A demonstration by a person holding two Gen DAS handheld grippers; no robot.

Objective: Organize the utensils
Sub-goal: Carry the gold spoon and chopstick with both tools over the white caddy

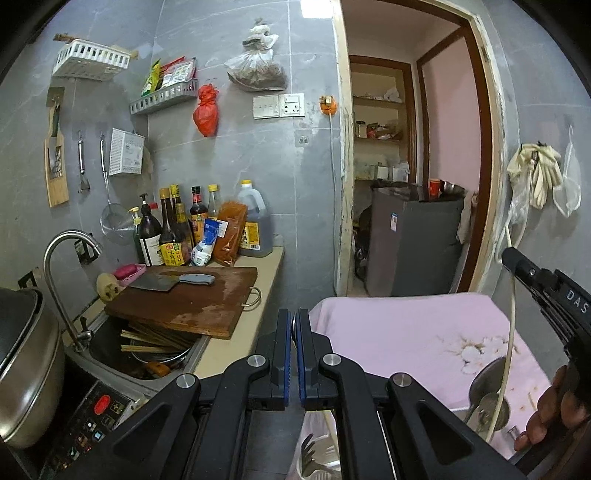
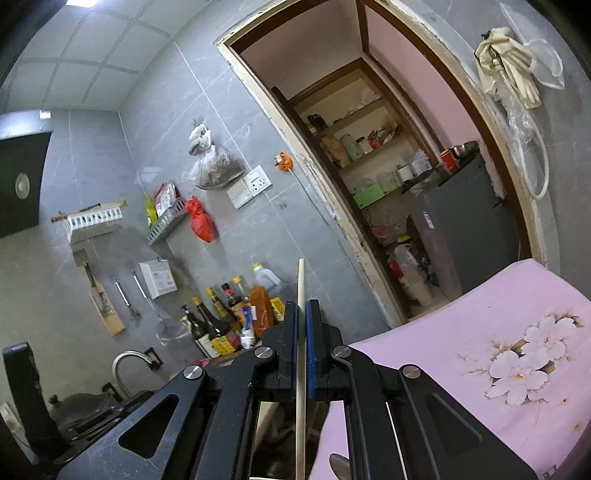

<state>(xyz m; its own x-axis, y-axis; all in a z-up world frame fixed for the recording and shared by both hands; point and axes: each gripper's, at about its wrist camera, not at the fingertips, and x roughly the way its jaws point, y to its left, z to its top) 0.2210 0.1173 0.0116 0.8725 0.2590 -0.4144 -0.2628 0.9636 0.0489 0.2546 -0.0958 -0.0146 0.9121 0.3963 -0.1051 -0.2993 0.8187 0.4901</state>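
Right wrist view: a pale chopstick (image 2: 301,332) is clamped upright in the right gripper (image 2: 303,354), above the pink-clothed table (image 2: 480,332). The left gripper (image 1: 294,354) is held nearly closed (seemingly empty). Transfer is judged underway; a holder must be found next.

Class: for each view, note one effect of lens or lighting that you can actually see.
Left wrist view: fisheye bends the door frame into a curve, and the corners are black. Right wrist view: a ceiling light glares at the top edge, and the scene sits tilted.
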